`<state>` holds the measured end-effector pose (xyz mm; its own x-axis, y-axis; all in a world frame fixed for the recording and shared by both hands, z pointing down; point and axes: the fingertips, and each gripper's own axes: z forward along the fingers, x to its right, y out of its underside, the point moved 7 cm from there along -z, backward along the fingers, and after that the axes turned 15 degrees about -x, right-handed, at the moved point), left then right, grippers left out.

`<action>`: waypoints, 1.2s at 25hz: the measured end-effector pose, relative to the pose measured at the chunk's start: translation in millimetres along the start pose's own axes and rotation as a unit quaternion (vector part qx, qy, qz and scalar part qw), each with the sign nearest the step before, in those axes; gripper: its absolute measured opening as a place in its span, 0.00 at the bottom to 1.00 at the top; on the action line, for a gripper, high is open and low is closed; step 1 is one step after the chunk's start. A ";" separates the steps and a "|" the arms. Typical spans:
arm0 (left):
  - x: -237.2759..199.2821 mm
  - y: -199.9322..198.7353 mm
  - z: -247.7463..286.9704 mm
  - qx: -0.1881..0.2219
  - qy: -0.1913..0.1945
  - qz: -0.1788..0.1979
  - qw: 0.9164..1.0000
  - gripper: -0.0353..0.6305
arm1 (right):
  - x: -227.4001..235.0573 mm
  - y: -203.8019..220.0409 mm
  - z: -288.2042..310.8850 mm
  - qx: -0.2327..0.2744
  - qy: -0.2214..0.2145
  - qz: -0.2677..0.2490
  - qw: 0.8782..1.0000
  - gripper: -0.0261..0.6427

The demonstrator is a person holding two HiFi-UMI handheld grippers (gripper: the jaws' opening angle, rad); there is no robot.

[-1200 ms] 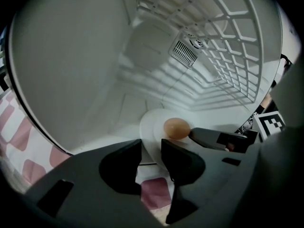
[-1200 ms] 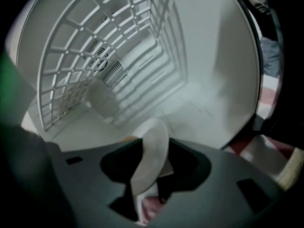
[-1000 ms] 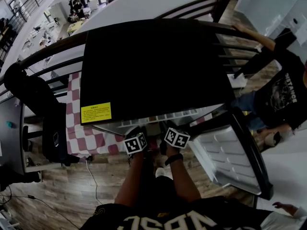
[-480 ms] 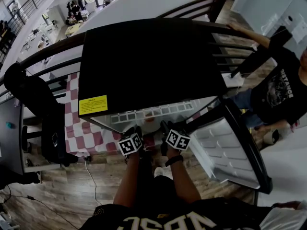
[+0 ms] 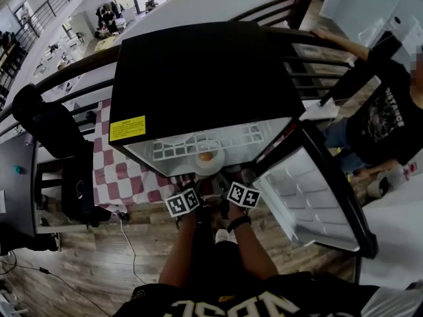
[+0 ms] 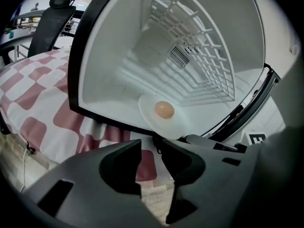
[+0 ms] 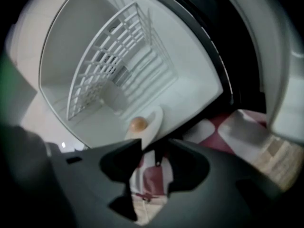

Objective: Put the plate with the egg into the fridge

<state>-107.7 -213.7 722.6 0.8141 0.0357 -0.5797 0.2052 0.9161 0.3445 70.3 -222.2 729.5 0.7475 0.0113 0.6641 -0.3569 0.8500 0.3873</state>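
Observation:
A white plate [image 5: 215, 166] carrying a brown egg [image 5: 205, 156] lies at the front lip of the open black fridge [image 5: 198, 78], partly overhanging it. My right gripper [image 5: 231, 181] is at the plate's near right rim. In the right gripper view the plate [image 7: 152, 121] and egg [image 7: 138, 124] appear edge-on, running into the narrow gap of the right gripper [image 7: 156, 147], which is shut on the rim. The left gripper [image 6: 152, 144] sits just short of the plate [image 6: 179, 123], its jaws nearly together with nothing between them. The egg [image 6: 164, 109] rests at the plate's middle.
The fridge door [image 5: 310, 197] stands open to the right. A white wire shelf [image 6: 199, 56] spans the fridge above the plate. A red-and-white checked cloth [image 5: 119, 177] lies left of the fridge, beside a black chair [image 5: 53, 137]. A person in a black shirt [image 5: 390, 124] stands at right.
The view has shifted so the fridge's inside and the plate with the egg now show. Both grippers stay close together at the fridge's front lip.

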 end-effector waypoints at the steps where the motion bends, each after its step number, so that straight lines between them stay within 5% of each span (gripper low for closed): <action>1: 0.8 1.6 0.1 0.000 0.002 0.000 1.000 0.27 | -0.7 2.8 1.3 -0.005 -0.004 -0.003 1.000 0.31; 9: 5.0 -3.7 8.5 0.000 0.047 -0.031 0.998 0.26 | -10.0 10.7 14.9 -0.027 -0.037 -0.015 0.999 0.24; 30: 18.1 -38.5 25.6 -0.021 0.049 -0.017 0.998 0.21 | -22.7 -12.6 27.6 -0.031 -0.055 0.008 0.998 0.14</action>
<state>-86.9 -258.5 717.8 0.7497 0.0420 -0.6605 0.2072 0.9329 0.2945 42.4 -247.7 727.1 0.6749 -0.0290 0.7374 -0.3309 0.8813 0.3375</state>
